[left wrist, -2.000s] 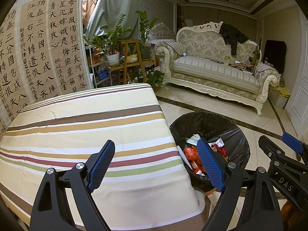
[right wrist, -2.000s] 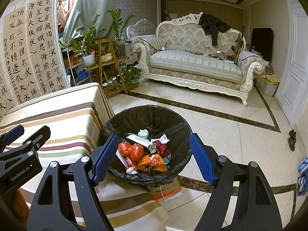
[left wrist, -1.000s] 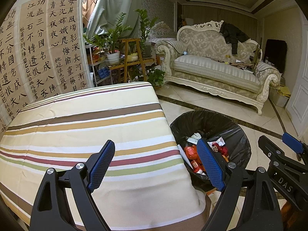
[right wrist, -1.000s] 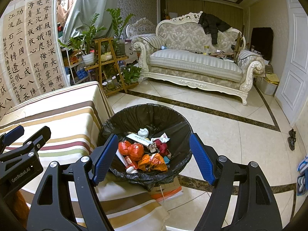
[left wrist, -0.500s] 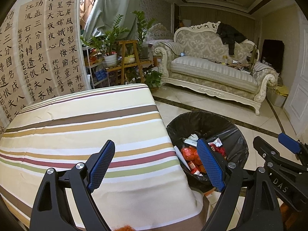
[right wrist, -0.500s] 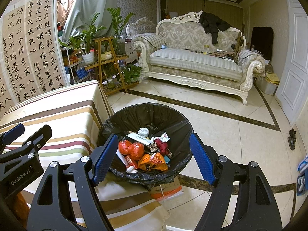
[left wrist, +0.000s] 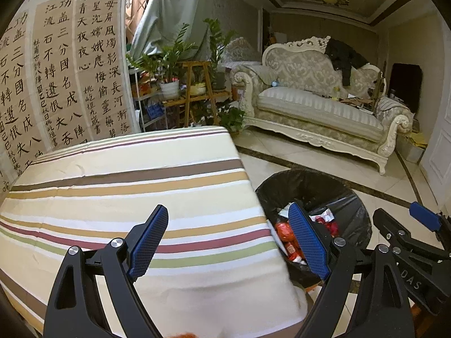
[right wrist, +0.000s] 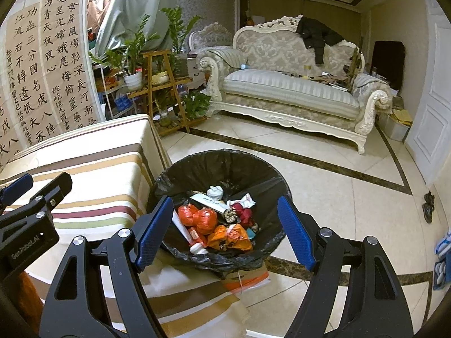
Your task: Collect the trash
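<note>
A bin lined with a black bag (right wrist: 225,166) stands on the floor beside the table; it also shows in the left wrist view (left wrist: 318,186). It holds red and orange wrappers (right wrist: 208,219), a white crumpled piece (right wrist: 214,192) and other trash. My right gripper (right wrist: 225,231) is open and empty, held above the bin's near rim. My left gripper (left wrist: 229,238) is open and empty above the striped tablecloth (left wrist: 126,186) near the table's right edge. No trash shows on the tablecloth.
A cream sofa (right wrist: 296,93) stands across the tiled floor (right wrist: 338,191). A wooden plant stand with potted plants (right wrist: 157,70) is behind the table. Calligraphy sheets (left wrist: 56,79) hang at left. A white door (right wrist: 434,98) is at right.
The left gripper has drifted slightly, so the table and bin shift a little in its view. The right gripper stays almost still over the bin. Both stay open.
</note>
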